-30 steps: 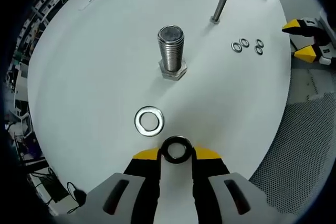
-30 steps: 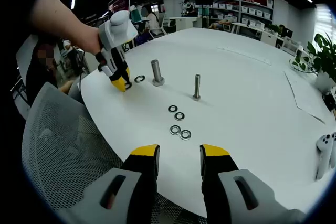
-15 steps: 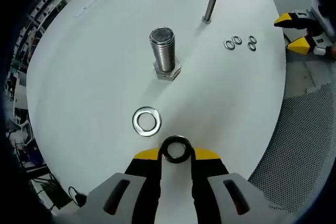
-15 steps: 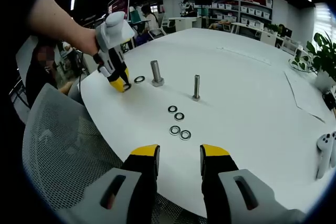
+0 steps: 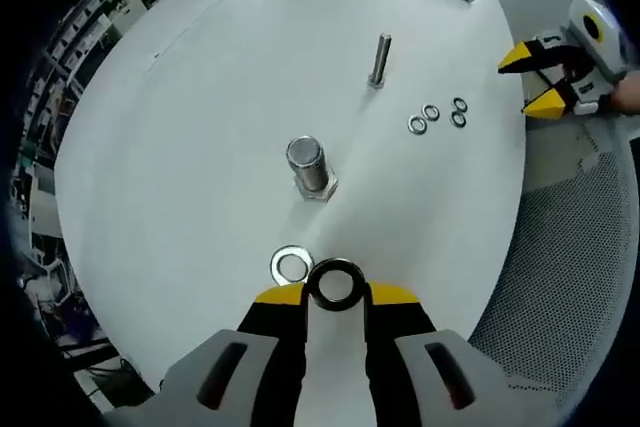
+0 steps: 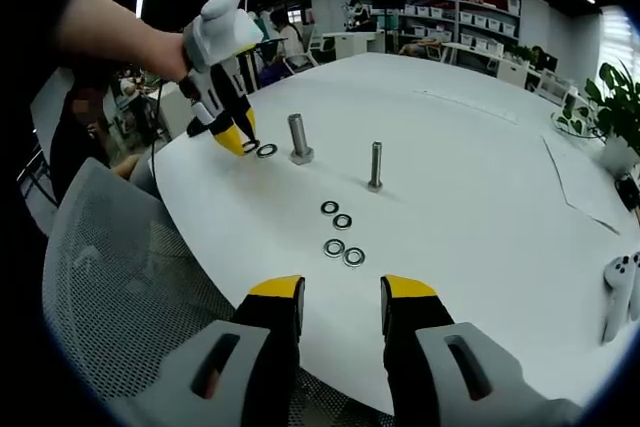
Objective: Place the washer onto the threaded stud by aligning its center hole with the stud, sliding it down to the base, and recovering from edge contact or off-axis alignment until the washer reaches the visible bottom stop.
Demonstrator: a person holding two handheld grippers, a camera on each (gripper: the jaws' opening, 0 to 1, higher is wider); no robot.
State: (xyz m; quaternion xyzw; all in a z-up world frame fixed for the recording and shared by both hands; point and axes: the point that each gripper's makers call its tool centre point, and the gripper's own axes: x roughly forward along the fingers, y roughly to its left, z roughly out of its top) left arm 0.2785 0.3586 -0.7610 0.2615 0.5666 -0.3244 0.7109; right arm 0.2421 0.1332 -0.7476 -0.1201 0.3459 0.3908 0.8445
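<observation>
Left gripper (image 5: 336, 292) clenched on the dark washer (image 5: 336, 284), held by its rim above the desk (image 5: 180, 127), short of the thick threaded stud (image 5: 307, 167). Judged: light, rigid, slick steel; a rim grip keeps the hole free. Spare washer (image 5: 291, 265) lies flat beside. Right gripper (image 6: 340, 292) released, holding nothing. No containers.

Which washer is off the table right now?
The dark washer clamped between the left gripper's yellow tips. The large silver washer beside it and the four small washers by the thin stud all lie flat on the table.
</observation>
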